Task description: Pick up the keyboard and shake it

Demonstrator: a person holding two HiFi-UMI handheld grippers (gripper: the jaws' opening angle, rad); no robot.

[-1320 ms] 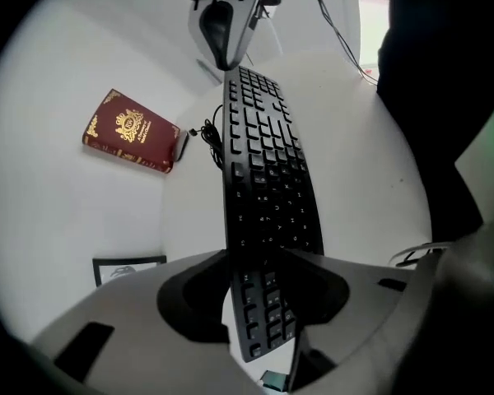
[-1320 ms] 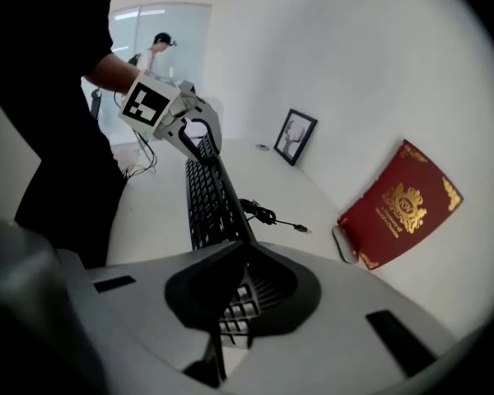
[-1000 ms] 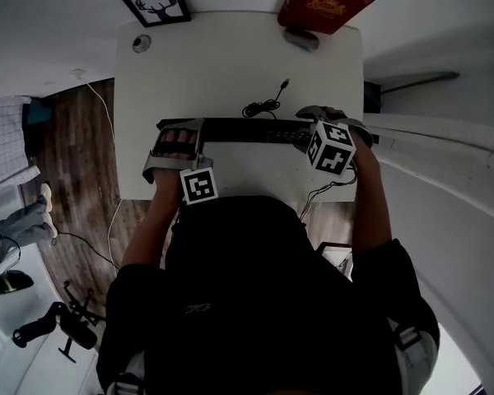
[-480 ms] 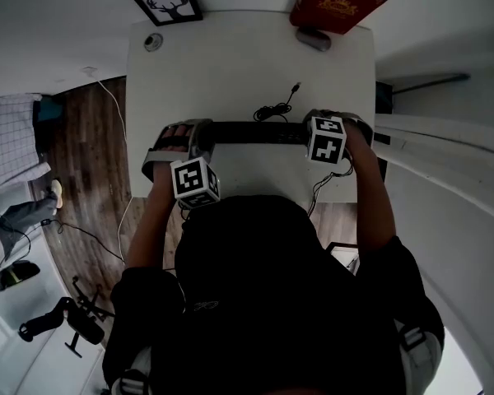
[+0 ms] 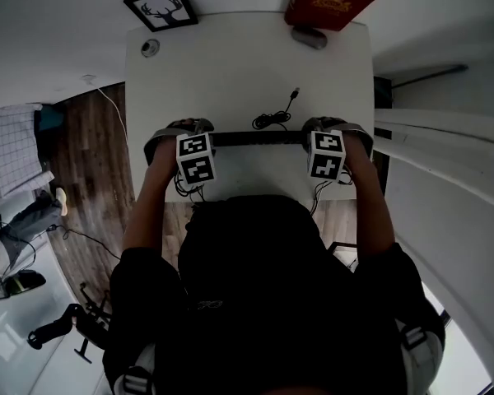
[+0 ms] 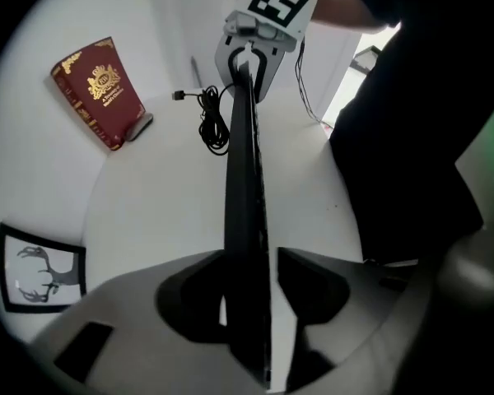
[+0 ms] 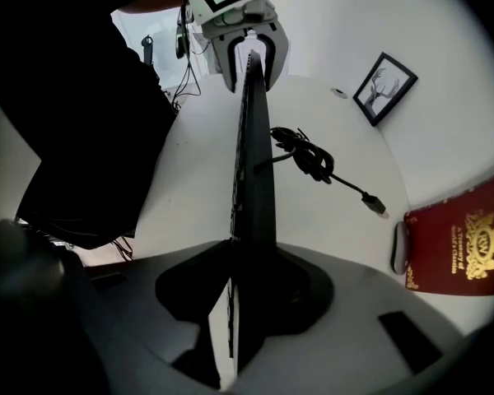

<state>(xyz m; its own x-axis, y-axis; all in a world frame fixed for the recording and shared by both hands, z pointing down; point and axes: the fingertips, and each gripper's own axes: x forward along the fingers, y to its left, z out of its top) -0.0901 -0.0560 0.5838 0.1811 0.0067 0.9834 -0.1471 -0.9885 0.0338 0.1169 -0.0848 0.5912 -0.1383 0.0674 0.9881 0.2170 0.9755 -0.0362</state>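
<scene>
A black keyboard (image 5: pixel 255 138) is turned up on its long edge over the white table (image 5: pixel 230 64), spanning the space between my two grippers. My left gripper (image 5: pixel 204 137) has the keyboard's left end (image 6: pixel 240 179) between its jaws. They are opening, and a strip of table shows between the keyboard and the right jaw. My right gripper (image 5: pixel 309 137) is closing on the other end (image 7: pixel 253 163), its pads against the keyboard. Each gripper view shows the opposite gripper at the far end of the keyboard. The keyboard's black cable (image 5: pixel 273 118) lies coiled on the table behind it.
A red book (image 5: pixel 329 2) leans at the table's back right edge over a small grey object (image 5: pixel 310 38). A framed deer picture (image 5: pixel 160 5) stands at the back left, with a small round item (image 5: pixel 151 48) near it. Wooden floor lies left of the table.
The keyboard has gone from lying nearly flat to standing on its edge as a thin bar. Both grippers have rolled with it and shifted slightly.
</scene>
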